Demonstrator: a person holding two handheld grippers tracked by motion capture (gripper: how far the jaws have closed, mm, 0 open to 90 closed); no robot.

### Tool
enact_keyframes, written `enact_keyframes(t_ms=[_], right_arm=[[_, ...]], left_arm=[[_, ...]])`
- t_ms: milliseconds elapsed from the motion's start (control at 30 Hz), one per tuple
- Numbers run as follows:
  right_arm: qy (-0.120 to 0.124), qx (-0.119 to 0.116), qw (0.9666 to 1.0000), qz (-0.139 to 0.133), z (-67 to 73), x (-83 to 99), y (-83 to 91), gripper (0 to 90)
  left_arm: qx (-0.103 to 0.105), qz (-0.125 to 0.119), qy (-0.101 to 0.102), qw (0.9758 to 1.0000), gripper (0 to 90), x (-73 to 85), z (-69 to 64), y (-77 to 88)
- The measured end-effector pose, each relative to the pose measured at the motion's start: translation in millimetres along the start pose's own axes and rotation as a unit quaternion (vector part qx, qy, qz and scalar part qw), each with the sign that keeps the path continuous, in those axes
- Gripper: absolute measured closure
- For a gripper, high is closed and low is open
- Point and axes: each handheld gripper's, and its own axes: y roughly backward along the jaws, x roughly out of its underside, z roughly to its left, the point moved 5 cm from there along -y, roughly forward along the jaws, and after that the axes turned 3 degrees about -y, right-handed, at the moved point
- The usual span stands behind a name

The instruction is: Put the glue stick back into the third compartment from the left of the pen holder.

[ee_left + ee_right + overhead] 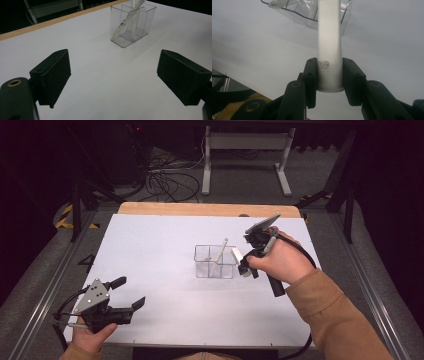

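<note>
Clamped between my right gripper's (329,75) black jaws is a white plastic tube (329,45), its long axis pointing ahead into the clear divided plastic box (215,262) just beyond; my left gripper (113,77) hangs open, well apart.

In the right gripper view the white tube (329,45) is cut off at the top edge, so its far end stays unseen. The clear box (304,15) there is cropped too, and its contents are blurred.
</note>
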Motion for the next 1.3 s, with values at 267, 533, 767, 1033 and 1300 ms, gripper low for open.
enact_keyframes(t_ms=[267, 533, 767, 1033, 1300], right_arm=[[-0.008, 0.000, 0.9995, 0.029, 3.8, -11.5, -6.9, 67.5], [-0.025, 0.005, 0.9983, 0.053, 6.3, -23.6, -14.9, 67.4], [-0.036, 0.012, 0.9968, 0.071, 6.9, -30.7, -21.1, 67.4], [-0.043, 0.015, 0.9959, 0.079, 5.4, -33.6, -24.9, 67.4], [-0.055, 0.021, 0.9944, 0.087, 3.9, -36.6, -28.8, 67.4]], left_arm=[[0.000, -0.001, 0.000, 1.0000, 12.7, -0.3, 0.2, -0.1], [0.002, -0.002, 0.001, 1.0000, 12.7, -0.5, 0.9, 0.3], [0.001, -0.003, 0.002, 1.0000, 12.7, -0.5, 1.1, 0.3], [0.001, -0.002, 0.001, 1.0000, 12.7, 0.0, 1.4, 0.1], [0.000, -0.001, 0.001, 1.0000, 12.7, 0.7, 1.6, 0.8]])
